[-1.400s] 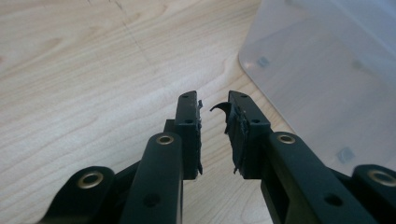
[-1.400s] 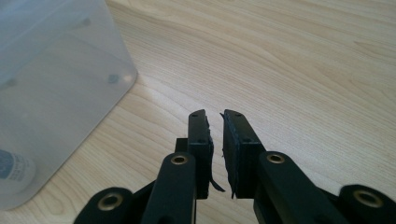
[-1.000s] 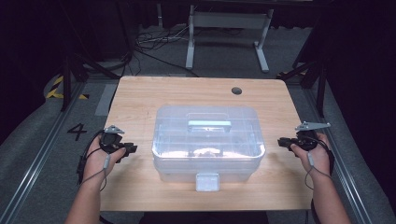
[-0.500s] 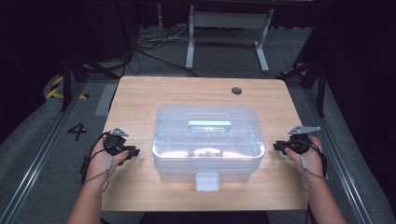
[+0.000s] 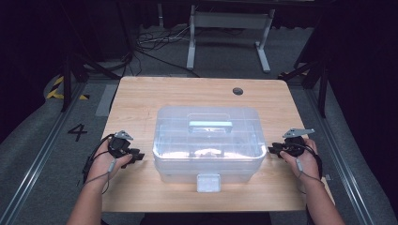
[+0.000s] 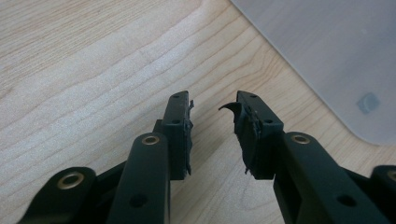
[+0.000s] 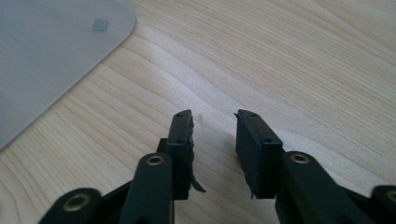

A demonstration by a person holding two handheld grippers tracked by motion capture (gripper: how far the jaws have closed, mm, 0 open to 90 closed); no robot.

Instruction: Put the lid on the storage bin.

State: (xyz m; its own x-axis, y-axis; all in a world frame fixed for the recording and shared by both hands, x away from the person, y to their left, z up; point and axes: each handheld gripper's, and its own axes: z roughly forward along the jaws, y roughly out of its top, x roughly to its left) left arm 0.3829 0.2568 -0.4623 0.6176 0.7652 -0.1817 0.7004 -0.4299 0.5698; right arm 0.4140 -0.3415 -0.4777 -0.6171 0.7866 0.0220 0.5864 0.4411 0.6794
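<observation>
Clear plastic box point(image 5: 209, 143) is sitting mid-counter point(image 5: 141, 98); left gripper point(image 5: 137, 155) and right gripper point(image 5: 272, 150) are flanking it, fingers opening, holding nothing.

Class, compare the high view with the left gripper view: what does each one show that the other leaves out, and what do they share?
High view alone: the whole clear plastic box with its lid handle and front latch, the right gripper, both forearms, and the floor. Left gripper view alone: the worn, torn pads on its open jaws, nothing between them. Shared: the wooden table, the left gripper and the box's lid.
</observation>
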